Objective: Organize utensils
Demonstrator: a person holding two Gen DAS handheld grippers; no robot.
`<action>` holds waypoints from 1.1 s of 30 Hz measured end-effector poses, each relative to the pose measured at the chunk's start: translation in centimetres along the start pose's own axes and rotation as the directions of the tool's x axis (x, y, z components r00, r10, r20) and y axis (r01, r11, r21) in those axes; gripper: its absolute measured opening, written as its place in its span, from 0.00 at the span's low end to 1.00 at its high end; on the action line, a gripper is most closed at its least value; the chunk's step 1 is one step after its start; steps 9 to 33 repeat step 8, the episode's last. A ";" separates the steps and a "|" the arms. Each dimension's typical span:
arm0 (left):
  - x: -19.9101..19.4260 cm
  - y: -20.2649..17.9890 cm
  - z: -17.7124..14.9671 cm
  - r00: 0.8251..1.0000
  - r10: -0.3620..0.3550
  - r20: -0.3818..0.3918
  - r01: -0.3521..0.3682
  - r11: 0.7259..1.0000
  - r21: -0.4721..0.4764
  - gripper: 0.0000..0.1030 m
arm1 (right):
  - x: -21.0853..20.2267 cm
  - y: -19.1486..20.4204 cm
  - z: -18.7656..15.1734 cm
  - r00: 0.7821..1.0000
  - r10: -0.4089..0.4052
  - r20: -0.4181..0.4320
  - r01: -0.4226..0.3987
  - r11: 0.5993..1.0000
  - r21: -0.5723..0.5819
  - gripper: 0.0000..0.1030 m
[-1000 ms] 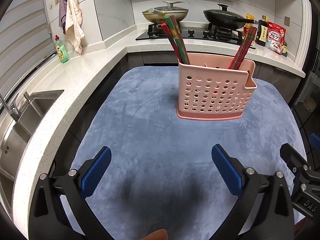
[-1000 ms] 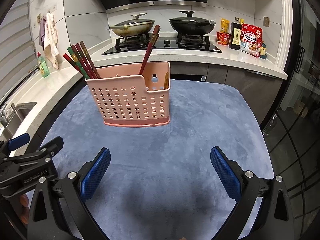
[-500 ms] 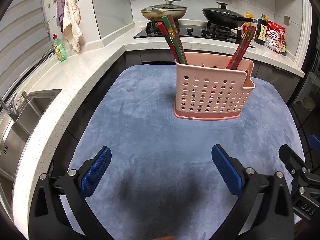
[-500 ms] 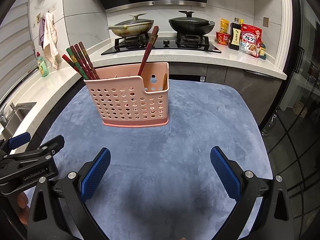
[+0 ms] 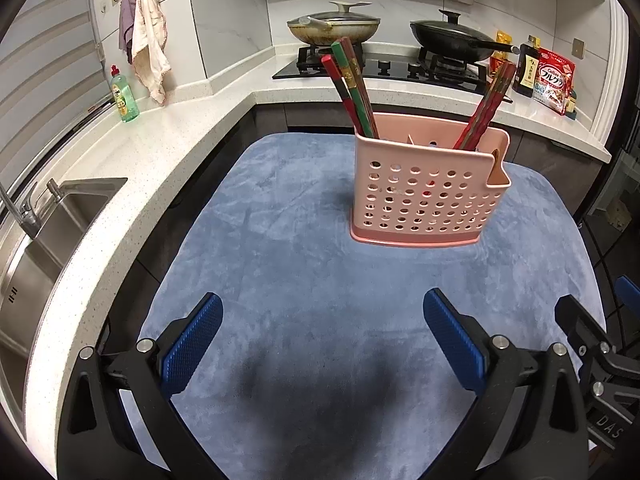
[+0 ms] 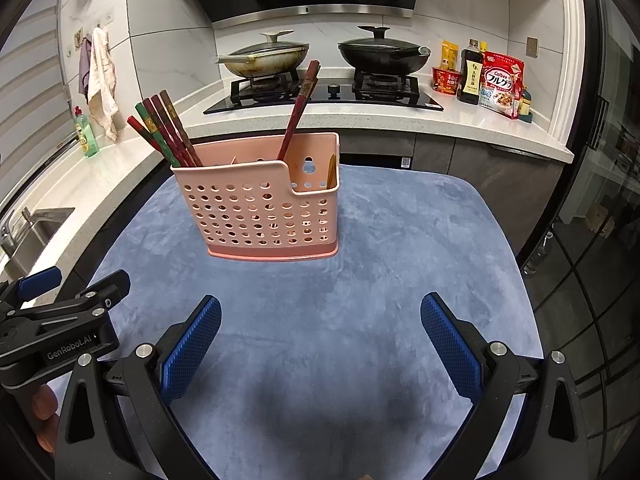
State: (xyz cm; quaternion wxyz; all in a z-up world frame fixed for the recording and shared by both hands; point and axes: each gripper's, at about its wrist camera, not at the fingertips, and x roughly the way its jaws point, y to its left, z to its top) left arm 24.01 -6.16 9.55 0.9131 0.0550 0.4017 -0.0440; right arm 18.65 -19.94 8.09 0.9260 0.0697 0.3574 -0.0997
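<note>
My left hand-held gripper (image 5: 323,338) and right hand-held gripper (image 6: 320,338) hover spread wide, empty, above the blue-covered tabletop (image 5: 280,264). Ahead stands the pink holder (image 6: 262,210); chopsticks (image 6: 166,134) lean inside it.

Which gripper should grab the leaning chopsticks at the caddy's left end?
Probably left. The left gripper sits nearer that bundle of chopsticks in the pink caddy; the right gripper would cross over. Both are open and empty.
</note>
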 end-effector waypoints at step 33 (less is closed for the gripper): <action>0.0 0.4 0.1 1.000 0.002 0.003 -0.002 1.000 -0.020 0.93 | -0.1 0.0 0.1 1.000 -0.003 0.000 0.003 1.000 -0.001 0.94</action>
